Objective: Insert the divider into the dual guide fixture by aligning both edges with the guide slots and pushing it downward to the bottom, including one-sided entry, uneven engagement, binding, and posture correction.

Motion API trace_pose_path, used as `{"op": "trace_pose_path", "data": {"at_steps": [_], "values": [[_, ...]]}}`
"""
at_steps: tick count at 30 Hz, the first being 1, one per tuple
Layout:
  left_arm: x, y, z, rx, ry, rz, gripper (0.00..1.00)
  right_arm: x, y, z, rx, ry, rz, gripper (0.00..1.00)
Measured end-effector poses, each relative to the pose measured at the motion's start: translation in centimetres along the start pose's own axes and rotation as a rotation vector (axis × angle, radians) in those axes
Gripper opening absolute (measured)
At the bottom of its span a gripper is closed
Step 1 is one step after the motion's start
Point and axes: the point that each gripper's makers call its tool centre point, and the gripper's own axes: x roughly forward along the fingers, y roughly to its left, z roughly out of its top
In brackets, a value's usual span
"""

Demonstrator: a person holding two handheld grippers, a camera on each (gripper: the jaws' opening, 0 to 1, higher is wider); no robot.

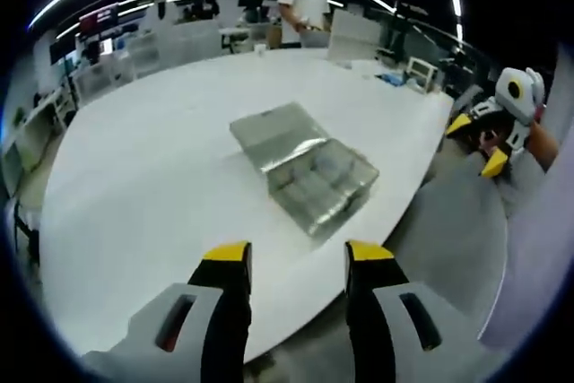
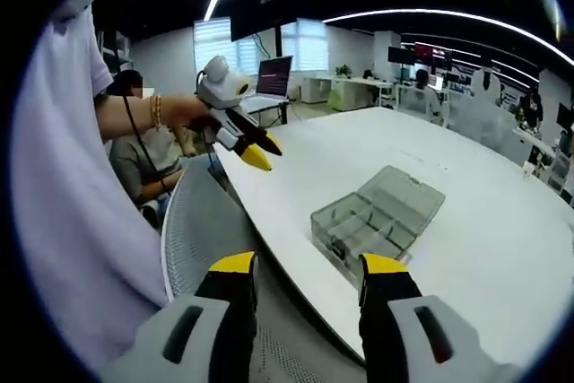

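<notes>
Two tools were held up above the near edge of a large white counter (image 1: pixel 161 186), neither touching anything. In the left gripper view, the left tool (image 1: pixel 296 262) stood released, its yellow-tipped jaws spread with bare counter showing between them. Ahead of those jaws and a little to their right lay a clear plastic compartment box (image 1: pixel 305 168), its lid folded back flat on the far side and its divided tray nearer the tool. The box sat well apart from the jaw tips, resting flat on the counter. Farther right in that view, beyond the counter's edge, the right tool (image 1: pixel 489 136) was held in a person's hand, its yellow tips pointing down and away from the box. Across the counter stood a person in a white shirt (image 1: pixel 303 2).

In the right gripper view, the left tool (image 2: pixel 256 152) appeared at upper left, gripped by a hand with a bracelet on the wrist, over the counter's corner. Below it was a grey mesh chair back (image 2: pixel 202 239). The right tool (image 2: pixel 309 268) was also released, jaws parted with nothing between them. The same box (image 2: pixel 377 217) lay ahead and slightly right of its jaws, out of reach of the tips. Whether a loose divider was among the compartments could not be told.
</notes>
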Motion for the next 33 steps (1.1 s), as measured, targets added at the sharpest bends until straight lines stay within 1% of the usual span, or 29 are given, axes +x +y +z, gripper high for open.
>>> {"op": "trace_pose_path", "data": {"at_steps": [7,11,16,17,18,20,23,25,29,33], "values": [[-0.1,1.9,0.6,-0.031,0.034,0.052,0.42,0.1,0.2,-0.3,0.019,-0.006,0.008,0.41],[0.0,2.8,0.5,-0.038,0.062,0.075,0.42,0.0,0.0,-0.2,0.025,-0.013,0.0,0.41],[0.3,4.0,0.0,-0.066,0.118,0.105,0.43,0.0,-0.1,0.0,0.034,-0.029,-0.004,0.41],[0.3,4.3,-0.2,-0.09,0.14,0.115,0.44,0.0,-0.1,0.0,0.035,-0.031,-0.003,0.42],[0.4,4.5,-0.1,-0.089,0.139,0.118,0.45,0.1,0.0,0.0,0.035,-0.031,-0.002,0.42],[0.4,4.9,-0.1,-0.116,0.146,0.122,0.47,0.1,0.0,-0.1,0.032,-0.027,0.004,0.43],[0.6,5.1,0.0,-0.14,0.144,0.114,0.47,0.2,0.1,-0.1,0.032,-0.026,0.01,0.45],[0.9,5.4,-0.2,-0.154,0.152,0.109,0.47,0.2,0.1,0.0,0.029,-0.025,0.011,0.46],[1.1,6.4,-0.9,-0.163,0.188,0.128,0.47,0.3,0.3,0.0,0.028,-0.029,0.017,0.49],[1.1,7.2,-1.1,-0.215,0.193,0.14,0.48,0.3,0.4,0.0,0.024,-0.028,0.02,0.51]]}}
